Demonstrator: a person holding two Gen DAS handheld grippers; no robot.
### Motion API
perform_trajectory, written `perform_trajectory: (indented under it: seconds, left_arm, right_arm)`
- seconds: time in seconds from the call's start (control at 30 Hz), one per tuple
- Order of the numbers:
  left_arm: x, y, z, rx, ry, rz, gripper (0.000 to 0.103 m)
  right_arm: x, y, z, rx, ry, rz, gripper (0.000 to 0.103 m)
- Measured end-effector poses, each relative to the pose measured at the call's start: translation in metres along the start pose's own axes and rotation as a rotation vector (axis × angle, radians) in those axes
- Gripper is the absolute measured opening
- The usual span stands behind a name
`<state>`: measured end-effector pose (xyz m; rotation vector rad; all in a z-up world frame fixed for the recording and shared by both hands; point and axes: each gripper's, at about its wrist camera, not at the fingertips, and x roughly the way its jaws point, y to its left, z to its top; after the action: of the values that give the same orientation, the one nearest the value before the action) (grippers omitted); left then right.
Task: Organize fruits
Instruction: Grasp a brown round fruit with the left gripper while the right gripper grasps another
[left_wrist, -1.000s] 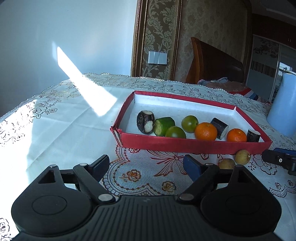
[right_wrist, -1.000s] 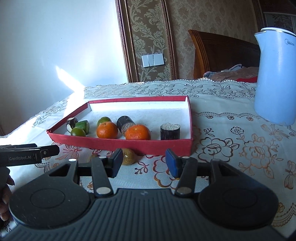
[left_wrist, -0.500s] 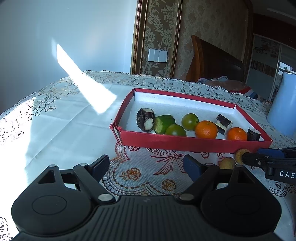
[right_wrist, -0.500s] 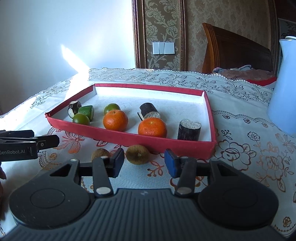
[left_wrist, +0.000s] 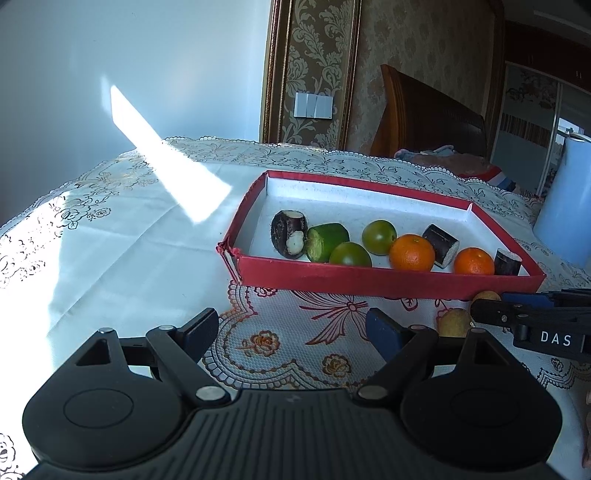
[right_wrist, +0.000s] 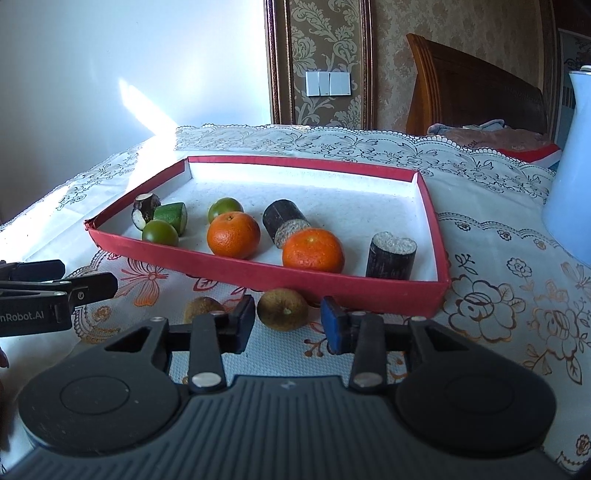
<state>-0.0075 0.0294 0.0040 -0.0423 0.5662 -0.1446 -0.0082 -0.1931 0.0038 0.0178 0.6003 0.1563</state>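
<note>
A red tray (right_wrist: 369, 291) (left_wrist: 369, 282) holds two oranges (right_wrist: 233, 235), two green fruits (right_wrist: 160, 232), a green cut piece (right_wrist: 170, 215) and three dark sugarcane pieces (right_wrist: 391, 254). Two brown fruits lie on the cloth in front of the tray. My right gripper (right_wrist: 288, 323) is open, its fingers on either side of the right brown fruit (right_wrist: 282, 309); the other brown fruit (right_wrist: 201, 307) lies just to its left. My left gripper (left_wrist: 291, 330) is open and empty over the cloth left of them. The brown fruits (left_wrist: 455, 321) show beside the right gripper's tip in the left wrist view.
A light blue kettle (right_wrist: 570, 166) stands to the right of the tray. The table is covered with a lace cloth (right_wrist: 517, 314). A wooden headboard (right_wrist: 472, 96) and a wall switch (right_wrist: 328, 83) are behind the table.
My right gripper has moved forward and left, down to the brown fruit, which now sits between its open fingers. My left gripper has barely moved.
</note>
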Motion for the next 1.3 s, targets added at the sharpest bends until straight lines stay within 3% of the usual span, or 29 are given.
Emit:
perform_trajectory:
  seconds: [0.17,0.27,0.7,1.3]
  left_arm:
    - [0.001,0.000,0.000,0.001,0.001,0.000,0.087]
    - [0.001,-0.001,-0.001,0.002,0.002,0.001,0.087]
    - [0.003,-0.007,-0.001,0.047,0.013,0.020,0.087]
    - [0.002,-0.080,-0.003,0.188,0.009,-0.061,0.087]
  right_arm:
    - [0.003,0.000,0.001,0.004,0.009,0.004,0.037]
    - [0.004,-0.001,0.000,0.007,0.013,0.015,0.030]
    - [-0.004,-0.007,-0.001,0.045,-0.013,0.018,0.029]
    - [-0.028,-0.039,-0.014,0.150,-0.045,-0.002,0.029]
